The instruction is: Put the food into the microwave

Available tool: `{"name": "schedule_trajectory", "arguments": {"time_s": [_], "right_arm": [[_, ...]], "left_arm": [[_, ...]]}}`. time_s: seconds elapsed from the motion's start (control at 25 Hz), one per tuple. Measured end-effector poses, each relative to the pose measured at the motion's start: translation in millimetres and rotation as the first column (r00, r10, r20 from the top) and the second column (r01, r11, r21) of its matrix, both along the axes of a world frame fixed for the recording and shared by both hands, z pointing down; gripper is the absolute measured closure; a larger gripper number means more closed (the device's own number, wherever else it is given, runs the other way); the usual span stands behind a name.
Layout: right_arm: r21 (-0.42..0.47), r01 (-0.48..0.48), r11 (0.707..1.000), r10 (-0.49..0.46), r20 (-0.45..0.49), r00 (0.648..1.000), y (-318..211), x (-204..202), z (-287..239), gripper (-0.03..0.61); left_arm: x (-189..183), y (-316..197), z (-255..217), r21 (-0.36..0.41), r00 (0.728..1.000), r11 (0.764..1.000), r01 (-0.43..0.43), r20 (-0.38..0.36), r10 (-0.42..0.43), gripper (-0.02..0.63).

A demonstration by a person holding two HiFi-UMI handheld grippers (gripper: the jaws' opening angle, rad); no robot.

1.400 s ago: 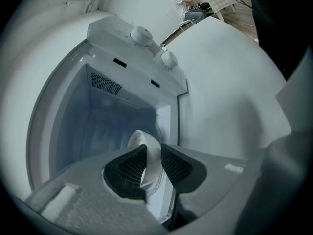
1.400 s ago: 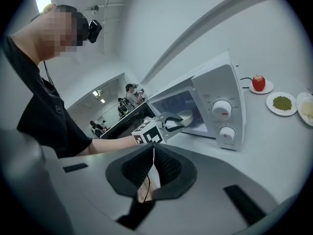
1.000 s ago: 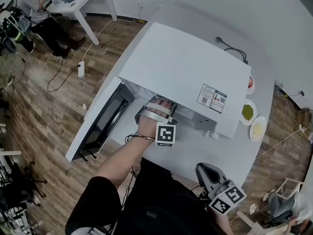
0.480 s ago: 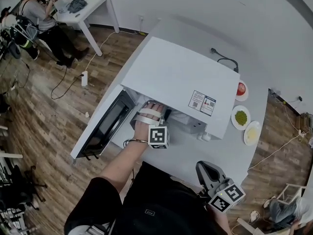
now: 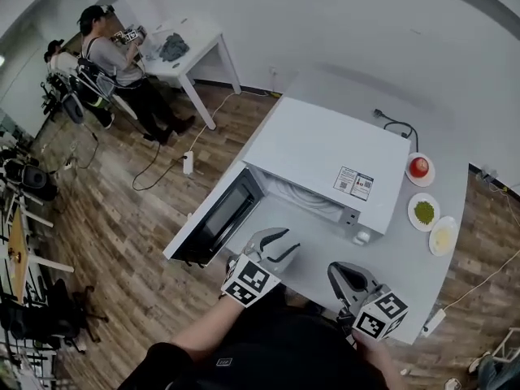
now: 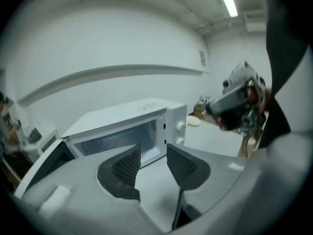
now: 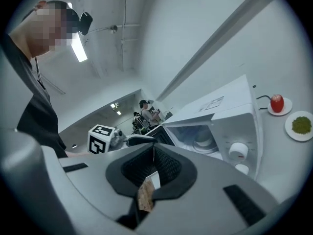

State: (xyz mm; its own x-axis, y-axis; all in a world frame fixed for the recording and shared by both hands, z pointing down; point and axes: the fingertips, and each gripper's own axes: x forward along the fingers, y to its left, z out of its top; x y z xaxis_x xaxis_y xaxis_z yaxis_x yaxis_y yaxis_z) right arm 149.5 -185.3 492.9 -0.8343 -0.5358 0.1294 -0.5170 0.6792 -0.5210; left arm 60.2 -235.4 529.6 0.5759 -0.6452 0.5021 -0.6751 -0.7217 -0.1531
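The microwave [image 5: 325, 149] sits on the table [image 5: 406, 283] with its door [image 5: 213, 224] swung wide open. The glass plate inside [image 7: 203, 143] looks bare, so I think the door part is done and the food part has not begun. The food is not in yet: a red fruit [image 5: 418, 166], green food [image 5: 424, 212] and yellow food [image 5: 444, 236] sit on small plates to the right of the microwave. The left gripper [image 5: 289, 240] is spread wide and closing a little, with nothing in it. The right gripper [image 5: 343, 273] is pressed together, with a tiny brown scrap I cannot name at the seam. Next, a gripper should reach to a plate, open up and pinch its rim. The sticker [image 5: 357, 184] on top has print too small to read. I see no brand name.
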Motion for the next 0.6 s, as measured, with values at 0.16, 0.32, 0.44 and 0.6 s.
{"name": "schedule_trajectory", "arguments": {"time_s": [0.16, 0.32, 0.44, 0.6], "right_arm": [[0.071, 0.034, 0.997, -0.034, 0.0, 0.999, -0.1, -30.0, -20.8, 0.563], [0.084, 0.016, 0.996, -0.011, -0.056, 0.998, 7.6, -56.1, -25.0, 0.563], [0.077, -0.015, 0.997, 0.022, -0.09, 0.996, 15.5, -83.4, -28.6, 0.563], [0.098, -0.066, 0.993, 0.078, -0.127, 0.989, 20.3, -116.0, -36.9, 0.563]], "left_arm": [[-13.6, 20.1, -42.6, -0.022, 0.972, 1.0, 0.019, -0.232, -0.023, 0.497], [-34.3, 35.4, -67.6, -0.009, 0.934, 1.0, 0.01, -0.356, -0.013, 0.529], [-47.9, 50.2, -81.1, -0.017, 0.895, 0.998, -0.055, -0.444, 0.041, 0.557], [-64.9, 66.2, -103.1, 0.033, 0.825, 0.985, -0.172, -0.541, 0.162, 0.592]]}}
